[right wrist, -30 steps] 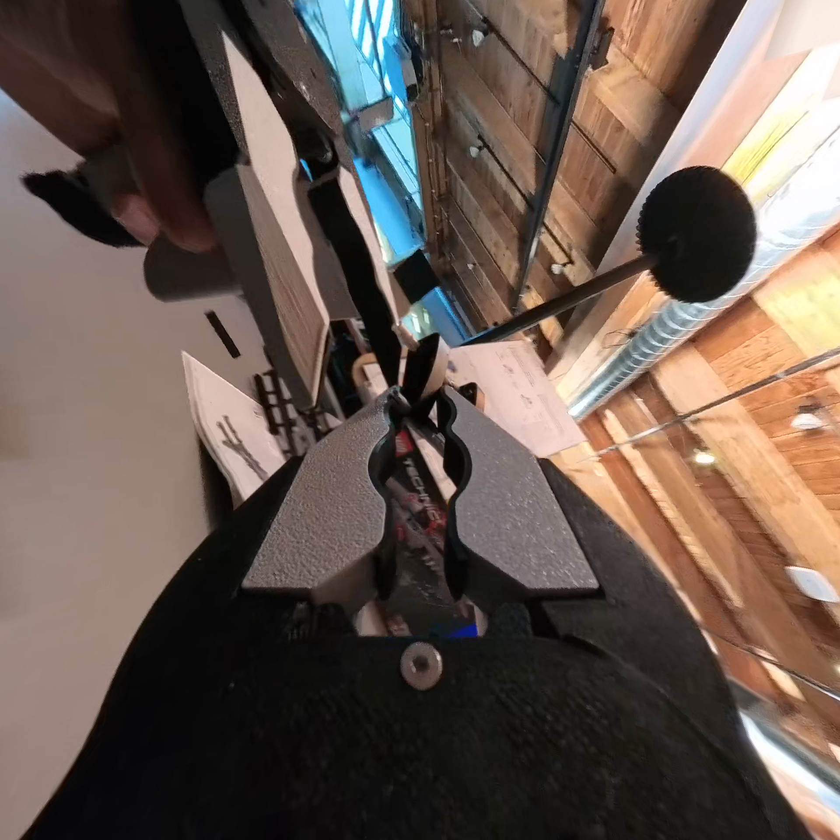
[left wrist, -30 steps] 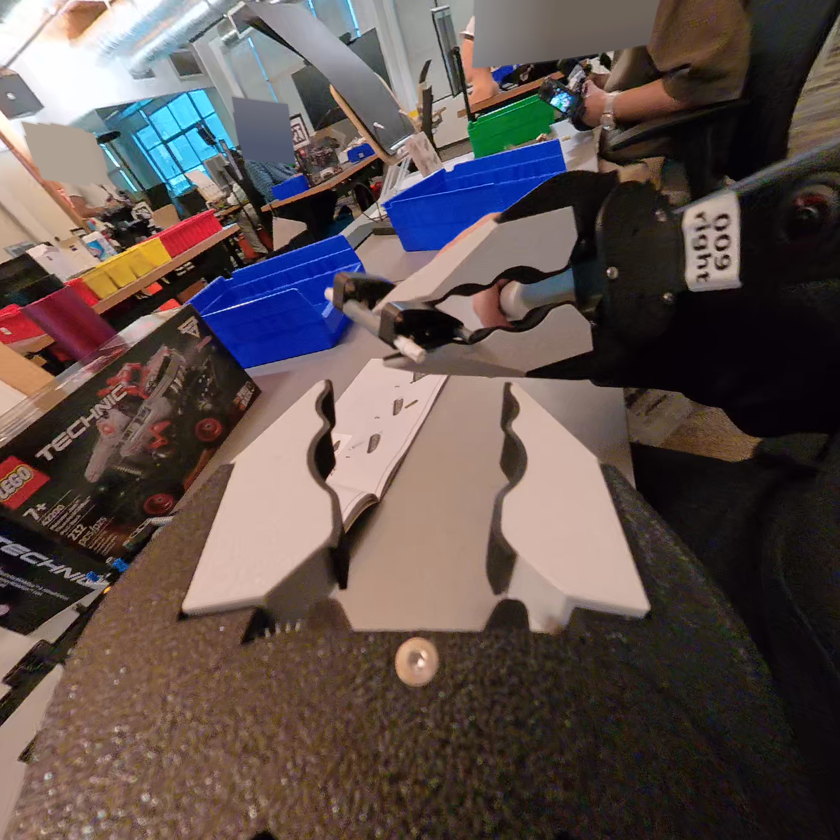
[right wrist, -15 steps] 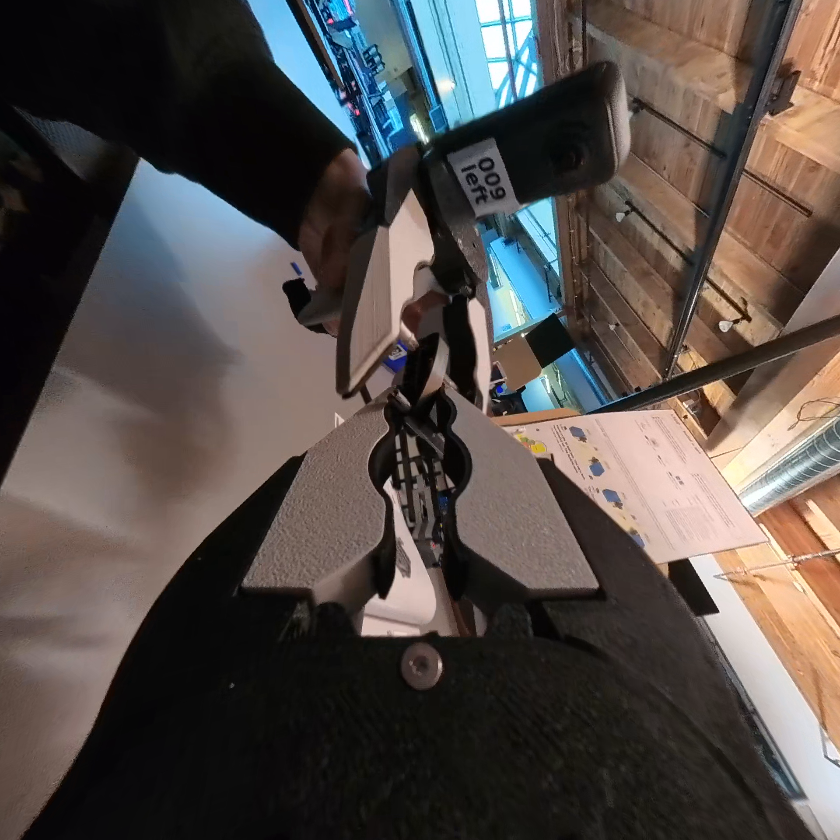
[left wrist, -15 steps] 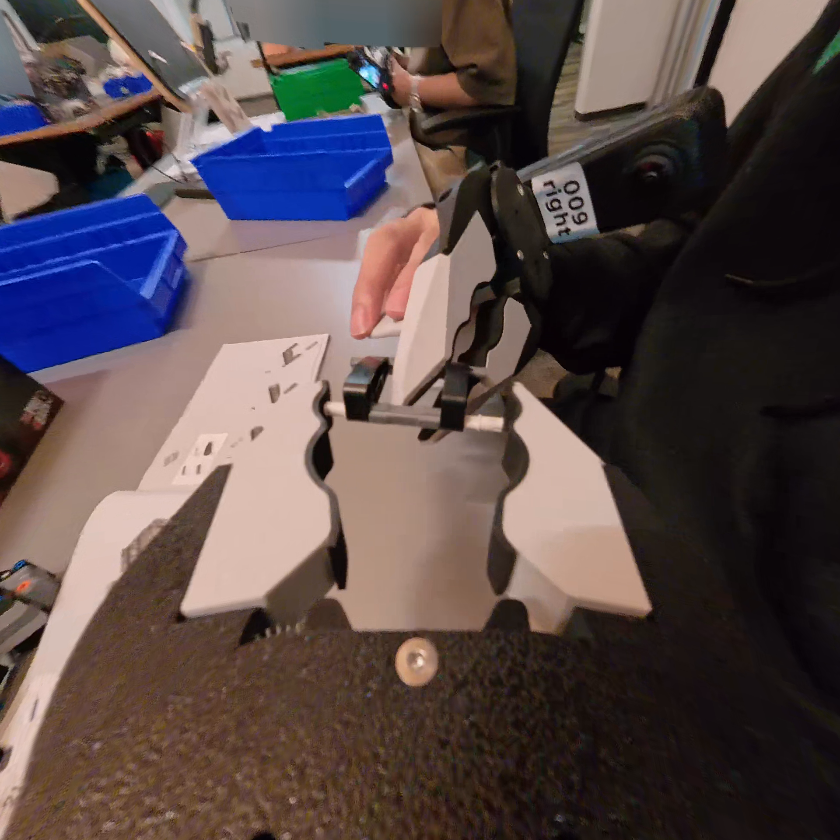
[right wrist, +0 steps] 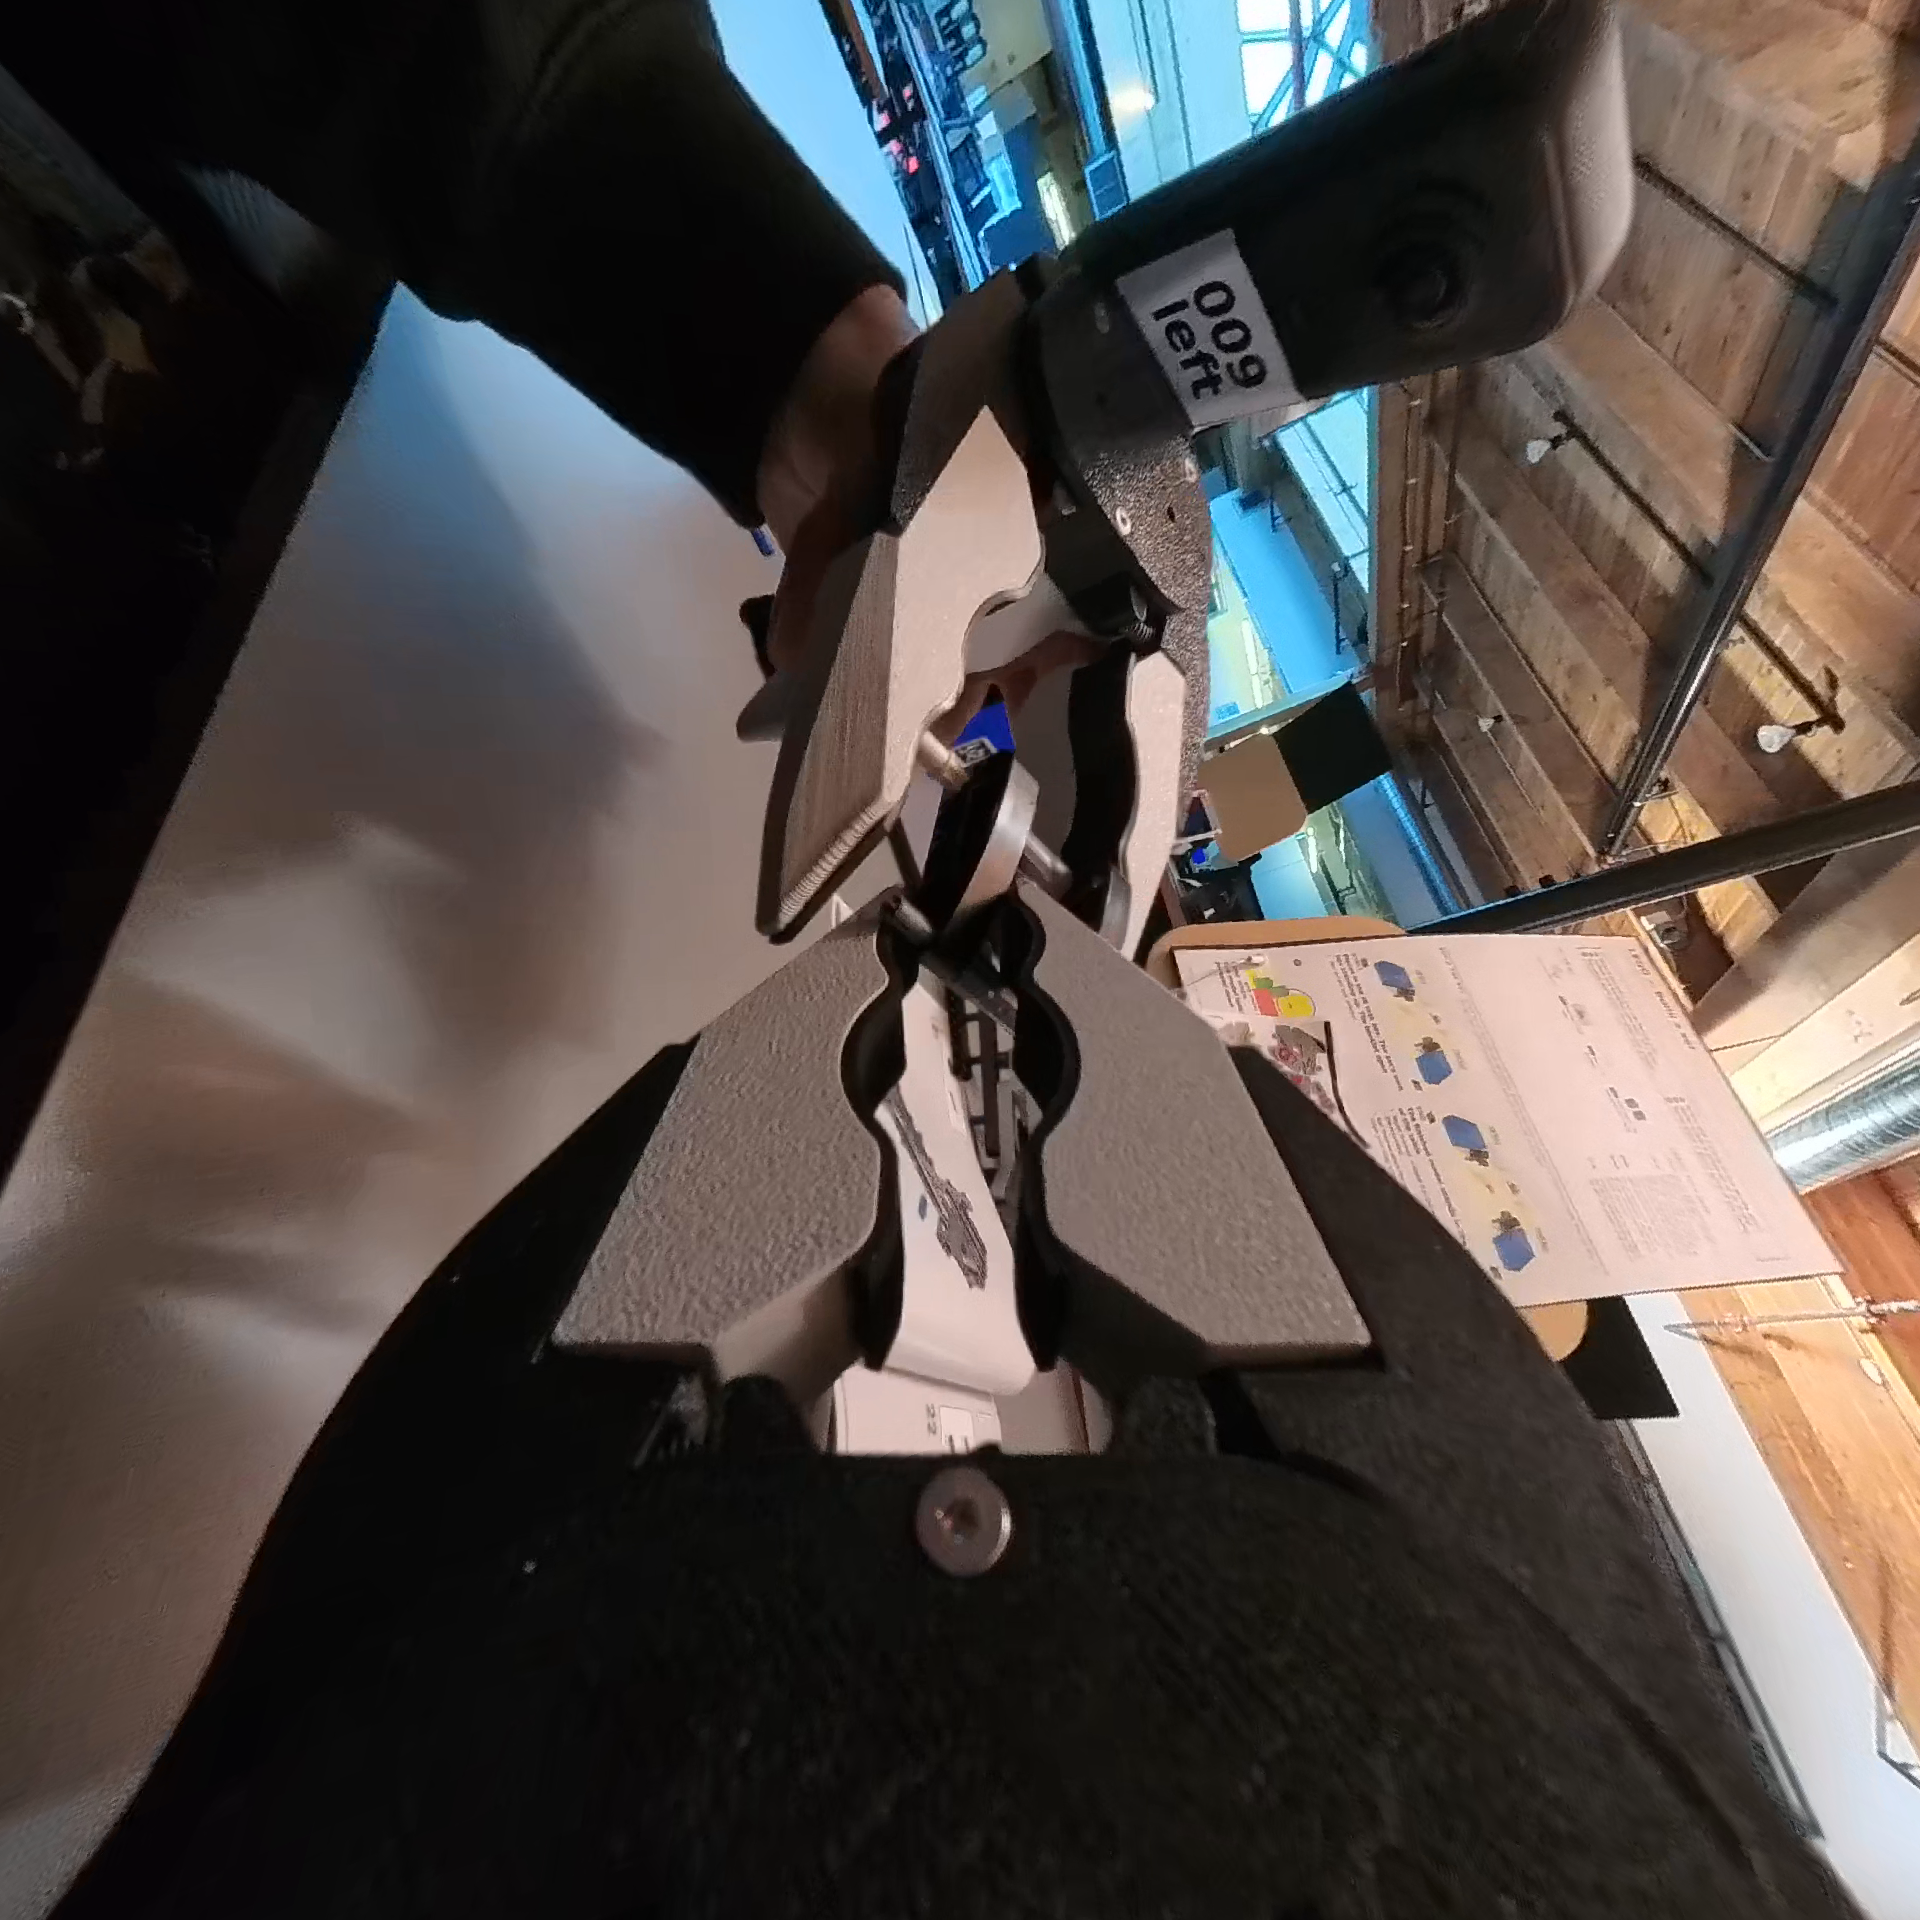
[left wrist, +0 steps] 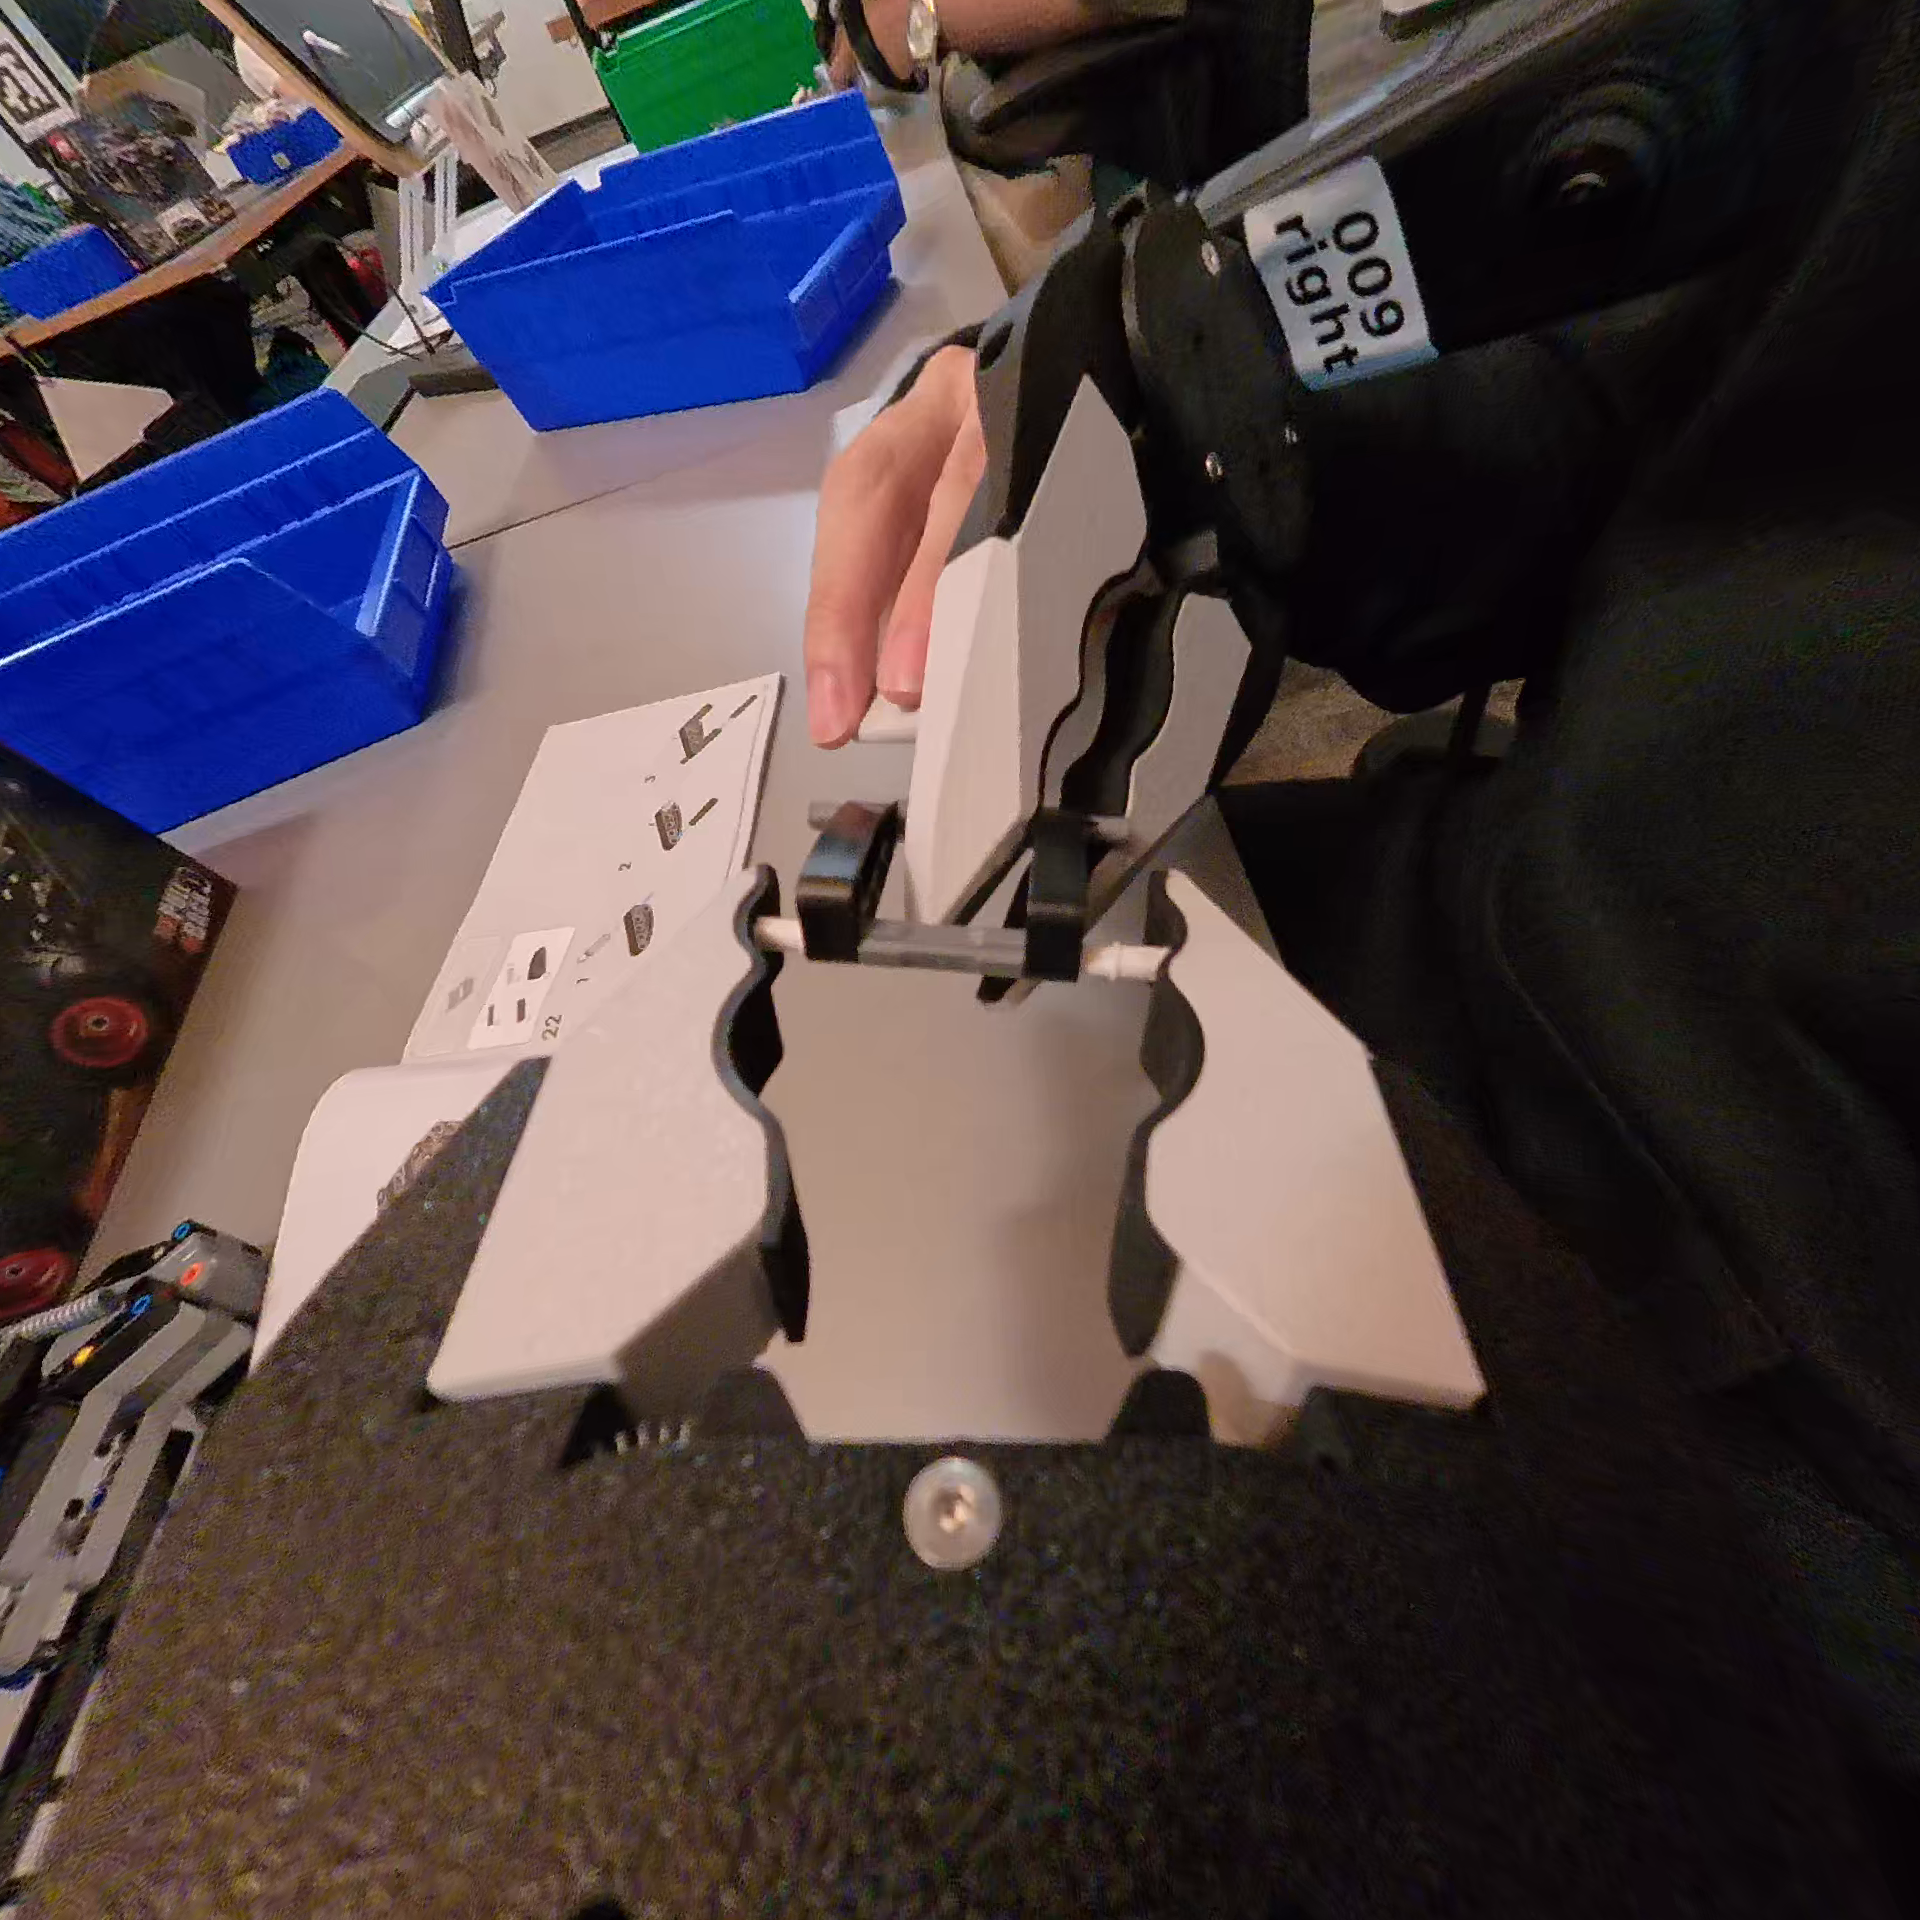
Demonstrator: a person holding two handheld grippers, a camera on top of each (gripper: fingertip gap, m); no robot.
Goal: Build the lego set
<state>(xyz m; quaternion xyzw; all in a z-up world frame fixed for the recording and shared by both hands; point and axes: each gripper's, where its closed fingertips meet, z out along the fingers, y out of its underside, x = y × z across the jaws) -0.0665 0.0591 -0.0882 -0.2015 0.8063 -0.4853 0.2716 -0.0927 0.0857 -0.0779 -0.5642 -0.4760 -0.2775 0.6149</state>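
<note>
A small lego assembly (left wrist: 935, 940), a grey axle with white tips and two black connectors, is held crosswise in the air. My right gripper (right wrist: 961, 935) is shut on it; in the left wrist view it comes down from above (left wrist: 1039, 935). My left gripper (left wrist: 961, 914) is open wide, and the axle spans the gap between its fingertips, its white ends at or very near the pads. In the right wrist view the black connector (right wrist: 961, 842) sticks out past my fingertips, between the left gripper's fingers (right wrist: 862, 727).
An open instruction booklet (left wrist: 623, 883) lies on the grey table (left wrist: 644, 582). Two blue bins (left wrist: 208, 613) (left wrist: 675, 270) and a green bin (left wrist: 707, 62) stand behind. The lego box (left wrist: 83, 987) and a part-built grey model (left wrist: 104, 1351) are at the left.
The right gripper swung down with the assembly from above the booklet into the gap between the left fingertips. The left gripper turned right and stayed open.
</note>
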